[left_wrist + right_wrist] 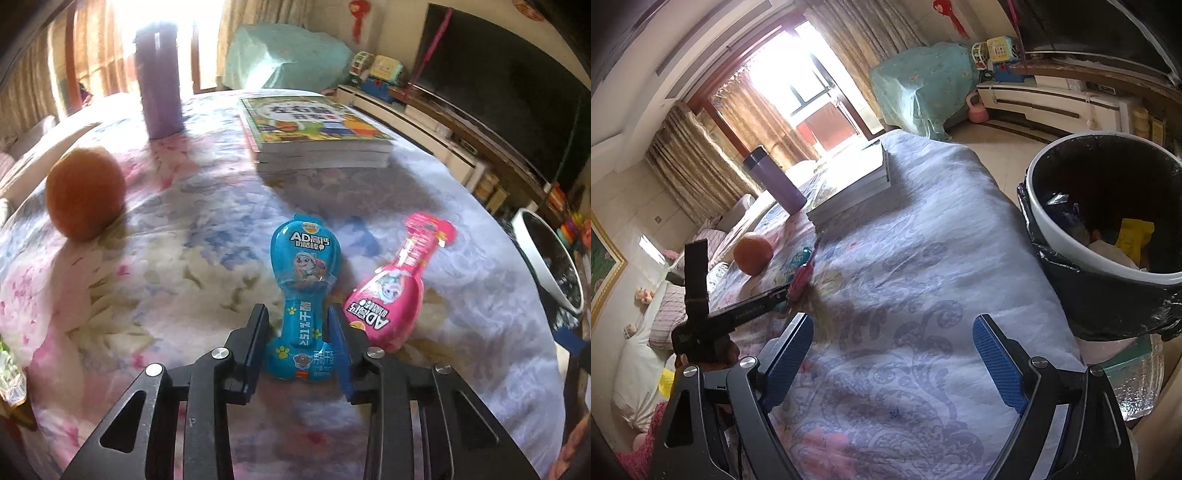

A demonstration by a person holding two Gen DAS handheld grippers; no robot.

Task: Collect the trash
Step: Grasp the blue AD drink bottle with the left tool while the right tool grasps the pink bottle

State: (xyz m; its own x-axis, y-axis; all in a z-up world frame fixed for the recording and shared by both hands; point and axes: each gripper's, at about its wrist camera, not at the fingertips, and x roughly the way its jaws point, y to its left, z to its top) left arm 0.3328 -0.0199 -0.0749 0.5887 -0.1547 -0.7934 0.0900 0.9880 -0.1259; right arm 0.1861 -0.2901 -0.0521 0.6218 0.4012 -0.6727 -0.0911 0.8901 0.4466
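A blue snack wrapper point(303, 266) with a cartoon print lies flat on the flowered bedspread point(184, 229). My left gripper point(297, 312) straddles its narrow lower half, and both pads touch its edges. A pink wrapper point(391, 291) of the same shape lies just to the right, free. In the right wrist view both wrappers show far off, the pink wrapper point(803, 277) nearer than the blue wrapper point(799, 258). My right gripper point(894, 325) hovers open over bare cloth with nothing between its fingers. The bin point(1071, 251), white-rimmed with a black liner, stands at the bed's right edge and holds some rubbish.
An orange point(86, 192) sits at the left. A purple flask point(160, 81) and a stack of books point(314, 133) stand further back. The bin's rim point(546, 258) shows past the right edge of the bed. A TV cabinet and toys line the far wall.
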